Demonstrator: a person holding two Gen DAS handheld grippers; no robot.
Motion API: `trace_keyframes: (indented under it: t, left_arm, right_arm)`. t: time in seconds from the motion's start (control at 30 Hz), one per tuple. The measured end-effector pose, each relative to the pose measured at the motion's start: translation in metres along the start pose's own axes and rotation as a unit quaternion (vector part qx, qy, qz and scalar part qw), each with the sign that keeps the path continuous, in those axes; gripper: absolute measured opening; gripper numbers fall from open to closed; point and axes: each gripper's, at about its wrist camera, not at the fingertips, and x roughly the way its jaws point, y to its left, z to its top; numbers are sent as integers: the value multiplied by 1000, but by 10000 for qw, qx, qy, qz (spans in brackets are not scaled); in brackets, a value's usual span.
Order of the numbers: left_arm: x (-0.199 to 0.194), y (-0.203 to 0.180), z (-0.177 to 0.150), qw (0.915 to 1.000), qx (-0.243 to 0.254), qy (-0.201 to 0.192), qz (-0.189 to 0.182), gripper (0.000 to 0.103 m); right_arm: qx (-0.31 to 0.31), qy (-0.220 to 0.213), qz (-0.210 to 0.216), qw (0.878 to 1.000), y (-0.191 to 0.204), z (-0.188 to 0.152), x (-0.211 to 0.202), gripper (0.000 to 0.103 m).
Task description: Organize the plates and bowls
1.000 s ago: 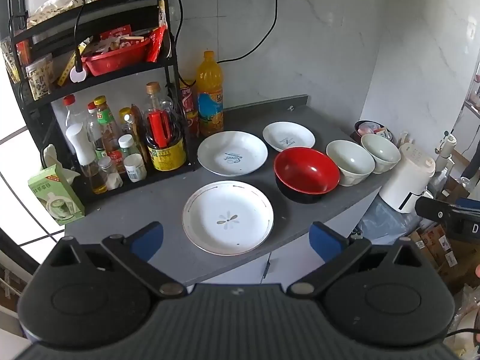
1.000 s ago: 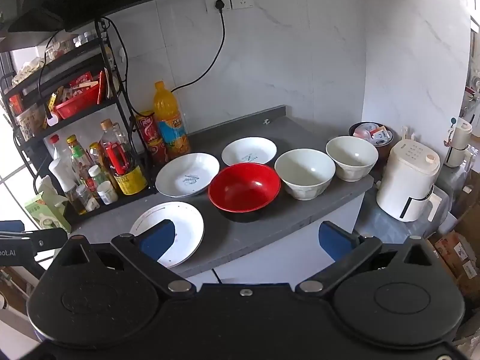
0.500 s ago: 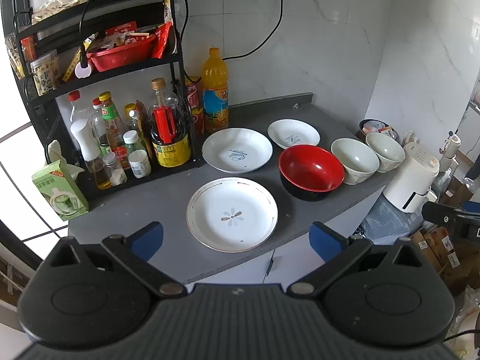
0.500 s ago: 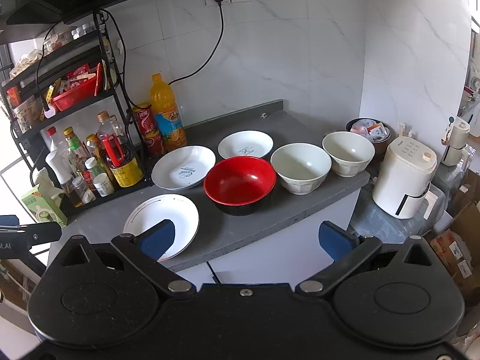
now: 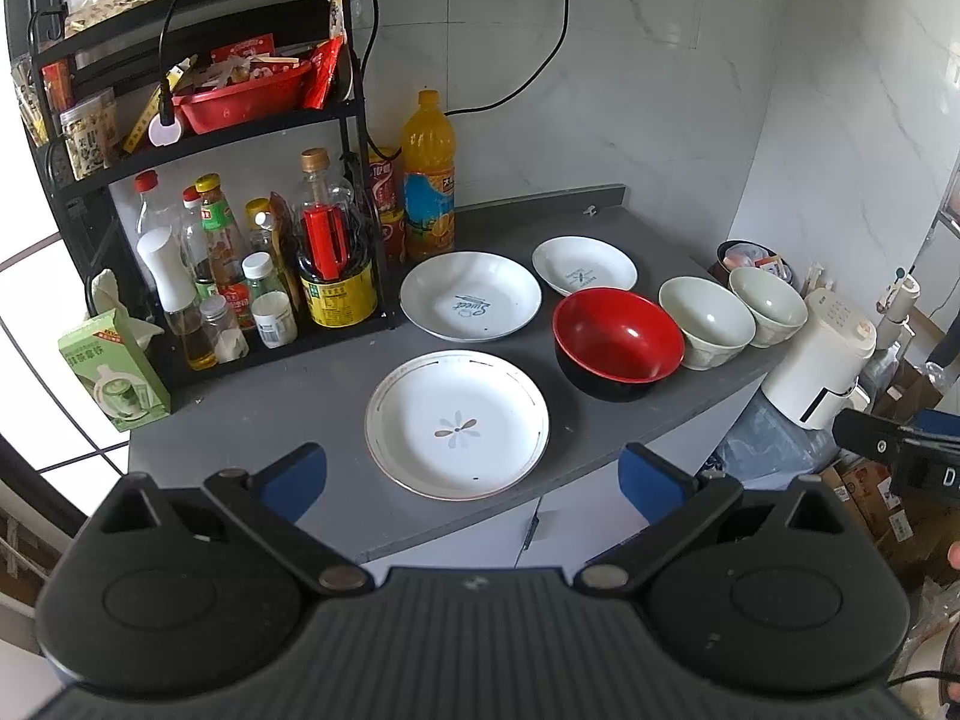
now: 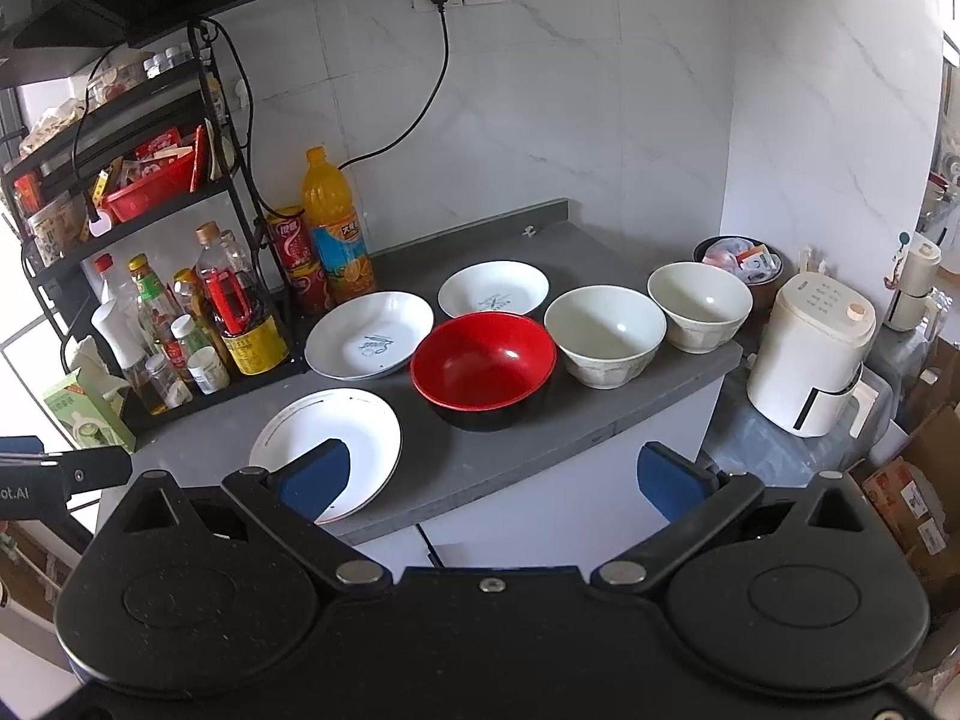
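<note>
Compared with a second ago, both views take in more of the room and the dishes sit smaller and further up in view: you have drawn back from the counter (image 5: pixel 288 402), not closed in. Judged from that, no pick has begun; nothing is stacked yet. Your left gripper (image 5: pixel 474 471) hangs with fingers spread and nothing between them, just short of the flower plate (image 5: pixel 457 423) at the counter's front edge. Your right gripper (image 6: pixel 489 477) is likewise spread and empty, off the front edge. Count: three plates, namely the flower plate, a larger plate (image 5: pixel 471 303) and a smaller plate (image 5: pixel 584 266) behind; three bowls, namely one red bowl (image 6: pixel 483 360) and two pale bowls (image 6: pixel 605 336) (image 6: pixel 699 306) in a row to its right. All six lie separate.
</note>
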Motion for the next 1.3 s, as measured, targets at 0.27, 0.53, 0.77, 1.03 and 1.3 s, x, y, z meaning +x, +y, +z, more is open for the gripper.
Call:
trace_keyframes:
  t: [0.27, 0.53, 0.77, 1.03, 1.3]
  left_arm:
    - [2, 1, 1, 10000, 21, 15, -9, 102]
    - [2, -2, -2, 10000, 24, 27, 38, 102]
    - [1, -2, -2, 10000, 51, 33, 62, 103]
    - [1, -1, 0, 10000, 24, 34, 71, 102]
    - [2, -2, 2, 10000, 36, 42, 52, 103]
  right_arm:
    - [40, -76, -3, 10000, 0, 1, -2, 103]
    - [-51, -62, -83, 9999, 3, 1, 0, 103]
    - [-107, -28, -46, 9999, 5, -1, 1, 103]
    - [-131, -19, -27, 9999, 5, 0, 1, 103]
    - [-209, 19, -50, 9998, 4, -1, 2, 103]
